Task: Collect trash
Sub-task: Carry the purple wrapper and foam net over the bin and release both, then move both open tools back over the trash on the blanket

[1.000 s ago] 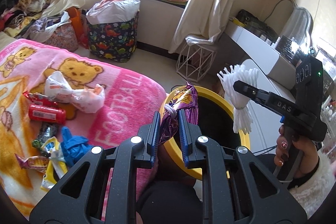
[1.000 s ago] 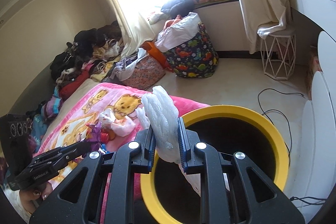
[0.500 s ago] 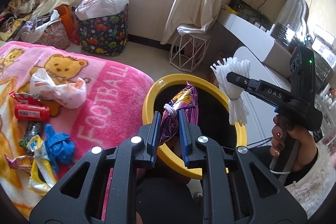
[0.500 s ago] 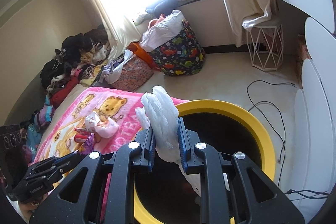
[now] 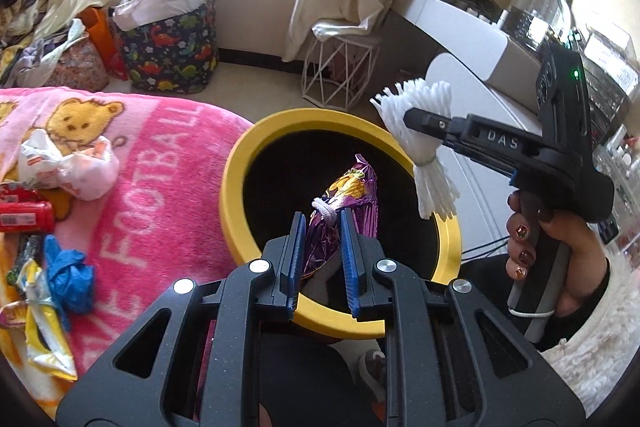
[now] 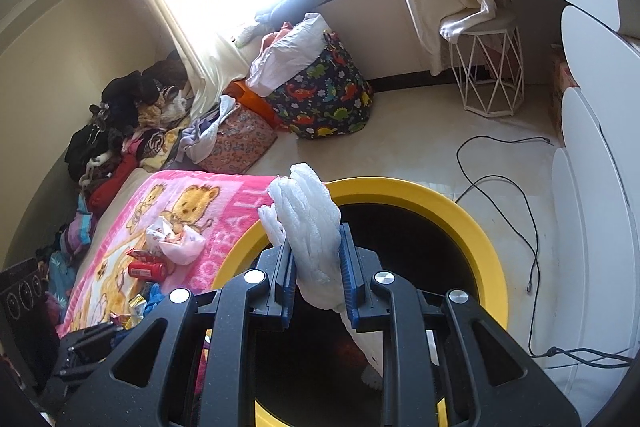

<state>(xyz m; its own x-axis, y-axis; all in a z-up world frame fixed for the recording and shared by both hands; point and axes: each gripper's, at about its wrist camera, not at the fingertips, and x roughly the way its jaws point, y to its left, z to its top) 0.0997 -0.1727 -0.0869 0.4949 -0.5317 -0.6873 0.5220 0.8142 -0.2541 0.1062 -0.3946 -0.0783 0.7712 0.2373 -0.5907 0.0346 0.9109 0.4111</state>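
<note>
Over the black mouth of a round bin with a thick yellow rim (image 5: pixel 240 163), two pieces of trash are hanging, one in each tool. A crinkled purple foil snack bag (image 5: pixel 348 195) with yellow print, knotted round with a white tie, is sitting between the blue pads of the left tool (image 5: pixel 323 233), which is pinching it low down while its top is standing up over the bin's opening. A white foam net sleeve (image 6: pixel 310 227), ribbed and bunched at the middle by a band so that both ends are fraying out, is being squeezed by the right tool (image 6: pixel 316 259); in the left wrist view the same sleeve (image 5: pixel 420 143) is showing at the bin's far rim, with a person's hand (image 5: pixel 548 247) gripping the tool's handle. Beside the bin a pink teddy-bear blanket (image 5: pixel 152 187) is lying on a bed and carrying more trash: one crumpled white and pink plastic bag (image 5: pixel 68 163), one red can (image 5: pixel 26 217) lying on its side, one blue wad (image 5: pixel 66 273), and a few yellow and other wrappers (image 5: pixel 40 327) too tangled to count. One dinosaur-print basket (image 5: pixel 172 47) and one white wire stool (image 5: pixel 340 67) are standing on the floor near the window.
</note>
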